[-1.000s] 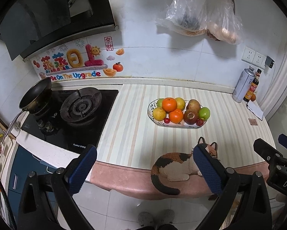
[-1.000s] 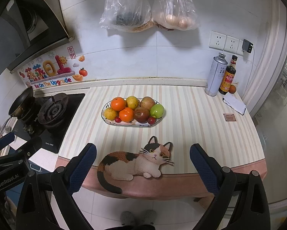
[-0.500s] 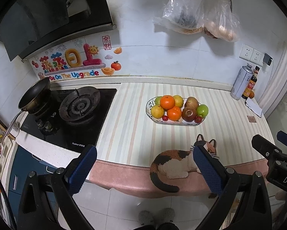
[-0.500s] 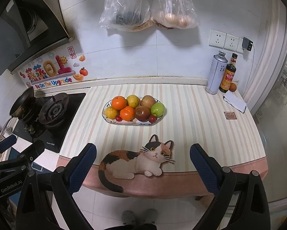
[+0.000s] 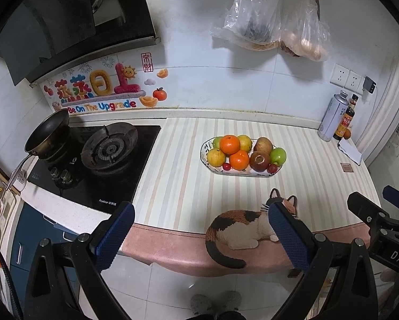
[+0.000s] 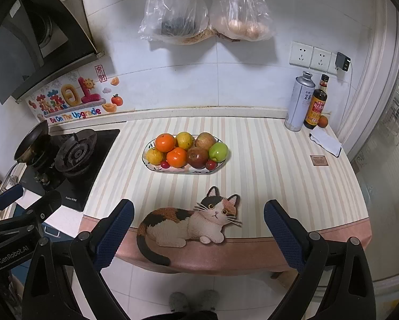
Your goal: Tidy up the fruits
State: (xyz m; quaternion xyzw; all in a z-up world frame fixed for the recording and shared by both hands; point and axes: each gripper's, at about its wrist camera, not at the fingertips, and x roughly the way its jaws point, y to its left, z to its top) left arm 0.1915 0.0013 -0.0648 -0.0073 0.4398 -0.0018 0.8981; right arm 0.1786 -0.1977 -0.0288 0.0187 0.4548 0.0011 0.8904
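Both claws are held short of the counter's near edge and hold nothing. The left gripper [image 5: 200, 230] stands wide open; the right gripper [image 6: 198, 228] likewise, jaws far apart.

The fruit lies piled in one oval plate [image 6: 149, 166] at mid-counter, well apart from both grippers. Count in the plate:
- 2 oranges [image 6: 165, 142]
- 2 yellow fruits [image 6: 184, 139], plus one yellow-green fruit at the far left, seen only from the left wrist
- 1 tan fruit [image 6: 205, 140]
- 1 dark red apple [image 6: 198, 157]
- 1 green apple [image 6: 218, 152]
- 2 small red fruits [image 6: 211, 164] at the near rim

One more small orange fruit [image 6: 322, 121] sits at the far right, beside one dark bottle [image 6: 315, 106] and one silver can [image 6: 299, 102]; their labels cannot be read.

One cat mat [image 6: 188, 220] lies at the near edge. One hob [image 5: 103, 157], left, carries 1 pan [image 5: 48, 130]; its print is too small to read. Two bags [image 6: 178, 13] hang on the wall. The wall sticker [image 5: 100, 93] reads "Be On The Upgrade". The left gripper's body, seen from the right wrist, reads "GenRobot.AI".
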